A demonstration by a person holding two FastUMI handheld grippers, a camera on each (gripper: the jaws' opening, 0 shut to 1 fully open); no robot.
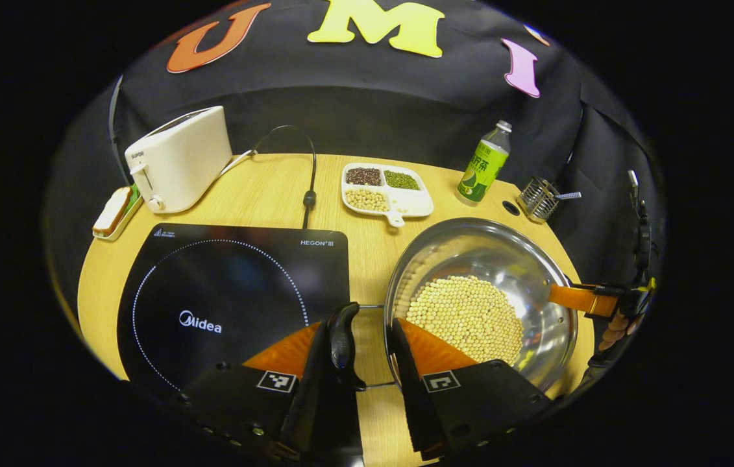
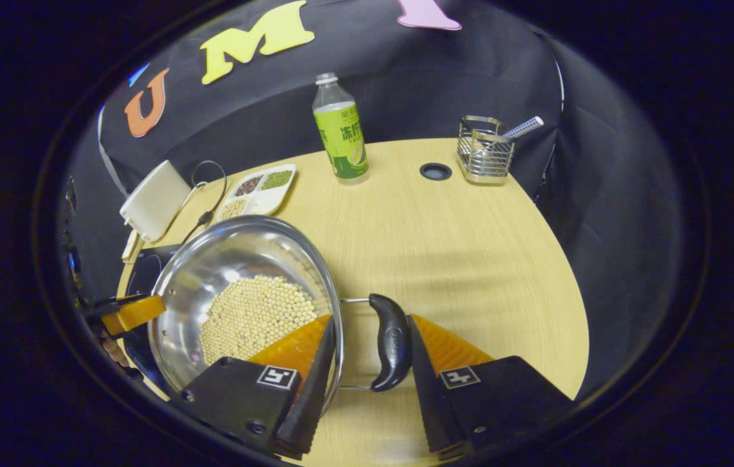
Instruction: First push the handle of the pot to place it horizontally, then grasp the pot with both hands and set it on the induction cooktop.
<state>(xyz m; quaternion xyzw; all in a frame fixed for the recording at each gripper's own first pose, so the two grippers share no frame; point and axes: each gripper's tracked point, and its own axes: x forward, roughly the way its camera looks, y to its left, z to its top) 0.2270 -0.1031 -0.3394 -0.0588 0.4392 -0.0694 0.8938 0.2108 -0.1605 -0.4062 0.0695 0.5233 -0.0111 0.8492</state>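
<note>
Straddling each pot [image 1: 480,295] handle [image 1: 342,337], left gripper [image 1: 367,353] and right gripper [image 2: 367,350] jaws wide; pot on counter [image 2: 457,253] beside cooktop [image 1: 230,292].

The right gripper [image 2: 367,363] is at the near edge of the table [image 2: 470,259], with its fingers apart. Between them stands the black handle [image 2: 391,342] of the pot [image 2: 243,298]; the right finger is just beside it, and I cannot tell if it touches. The left finger reaches over the pot's rim. The pot is steel and holds pale beans [image 2: 256,318]. At its far-left side the other gripper [image 2: 130,312] is at the rim. Far on the table stand a green bottle [image 2: 341,133], a wire holder [image 2: 485,152], a divided tray [image 2: 256,189] and a white toaster [image 2: 154,201]. Part of the dark cooktop [image 2: 146,269] shows left of the pot.
</note>
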